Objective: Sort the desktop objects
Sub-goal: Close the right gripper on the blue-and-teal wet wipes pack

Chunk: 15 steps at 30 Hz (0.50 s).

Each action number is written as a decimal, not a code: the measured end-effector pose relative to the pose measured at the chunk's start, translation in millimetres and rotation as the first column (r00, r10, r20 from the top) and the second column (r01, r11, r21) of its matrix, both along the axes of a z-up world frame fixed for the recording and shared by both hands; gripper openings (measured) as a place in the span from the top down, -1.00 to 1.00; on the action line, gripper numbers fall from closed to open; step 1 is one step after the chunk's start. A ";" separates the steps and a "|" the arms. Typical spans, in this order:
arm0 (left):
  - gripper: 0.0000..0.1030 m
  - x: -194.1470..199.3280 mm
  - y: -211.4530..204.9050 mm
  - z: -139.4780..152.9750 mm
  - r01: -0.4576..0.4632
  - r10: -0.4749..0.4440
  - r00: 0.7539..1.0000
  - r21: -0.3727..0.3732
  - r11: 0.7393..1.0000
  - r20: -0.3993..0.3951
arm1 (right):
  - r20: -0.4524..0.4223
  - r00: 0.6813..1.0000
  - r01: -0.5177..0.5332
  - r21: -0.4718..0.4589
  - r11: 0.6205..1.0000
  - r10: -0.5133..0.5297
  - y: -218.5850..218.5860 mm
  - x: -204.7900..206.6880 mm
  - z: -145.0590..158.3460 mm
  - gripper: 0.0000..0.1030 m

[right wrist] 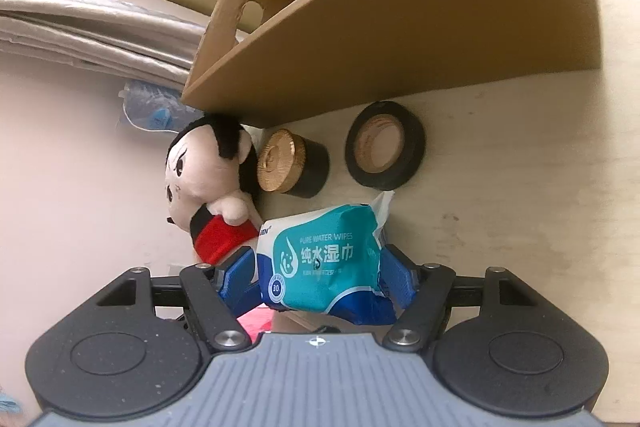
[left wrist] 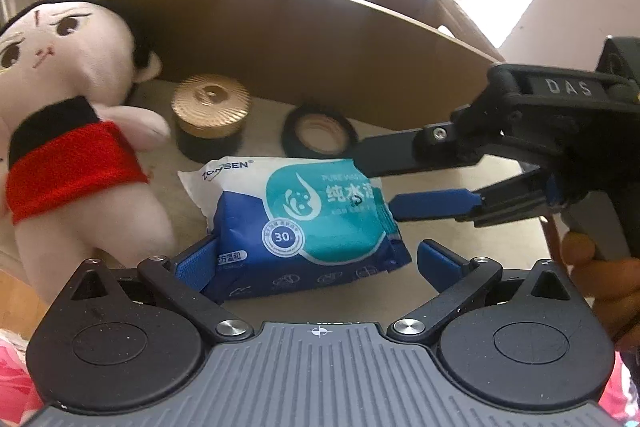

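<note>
The sorting looks barely begun. The cardboard box stands open at the far side of the desk, and what shows of its inside holds none of the desk items; part of it is hidden. Four things lie outside it: the wet wipes pack, the plush doll, a black jar with a gold lid and a roll of black tape.

The pack lies on the desk just in front of the jar and tape, the doll close on its left. In the right wrist view the right gripper straddles it, blue fingers on either side. Whether the pads press on the wrapper I cannot tell; the jaws stand wide, and the left wrist view shows at least one blue pad at the pack's right edge.

The left gripper is spread apart with the pack's near end between its fingers; the right pad is clearly clear of it, the left pad close against the wrapper.

Judging from this, the pack is the item in hand, and the doll, jar and tape remain. The doll crowds the pack's left side, and the box's tall near wall would need to be cleared on the way in.
</note>
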<state>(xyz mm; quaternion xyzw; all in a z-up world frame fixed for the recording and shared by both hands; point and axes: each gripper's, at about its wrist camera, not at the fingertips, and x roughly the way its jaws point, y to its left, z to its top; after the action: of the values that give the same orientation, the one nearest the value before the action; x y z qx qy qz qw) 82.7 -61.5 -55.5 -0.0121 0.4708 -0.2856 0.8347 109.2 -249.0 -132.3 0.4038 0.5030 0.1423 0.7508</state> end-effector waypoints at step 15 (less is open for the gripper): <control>-1.00 -29.7 -34.8 8.0 0.124 -0.127 0.991 -0.065 0.990 -0.050 | -0.017 0.992 0.122 0.004 0.993 -0.122 -59.0 -53.8 -0.3 -0.42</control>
<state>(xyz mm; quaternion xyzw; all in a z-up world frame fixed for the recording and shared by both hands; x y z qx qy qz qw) 53.0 -96.3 -47.5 -0.0159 0.4841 -0.3513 0.8012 55.5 -308.0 -132.7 0.4370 0.4834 0.0942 0.7527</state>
